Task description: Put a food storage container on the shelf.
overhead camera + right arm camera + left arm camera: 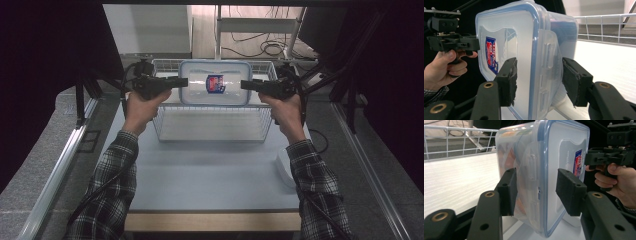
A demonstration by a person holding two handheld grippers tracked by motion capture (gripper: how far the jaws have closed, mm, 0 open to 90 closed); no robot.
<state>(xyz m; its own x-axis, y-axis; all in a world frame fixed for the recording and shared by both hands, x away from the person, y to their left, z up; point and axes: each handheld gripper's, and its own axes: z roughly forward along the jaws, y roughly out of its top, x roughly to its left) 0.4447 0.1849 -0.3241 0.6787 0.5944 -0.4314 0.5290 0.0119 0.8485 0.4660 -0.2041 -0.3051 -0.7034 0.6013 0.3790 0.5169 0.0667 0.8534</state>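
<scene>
Lidded box [215, 82] between both claws, above basket [212, 125]

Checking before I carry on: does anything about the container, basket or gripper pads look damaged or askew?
The right gripper has frayed, torn foam on its pads. The lidded plastic container sits level over the wire basket, lid seated, nothing spilled.

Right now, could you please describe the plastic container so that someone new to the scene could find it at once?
Look to the white wire basket at the far end of the table. Above its back half, between the left gripper and the right gripper, sits a clear rectangular container. Its blue-rimmed lid and red-and-blue sticker set it apart.
</scene>
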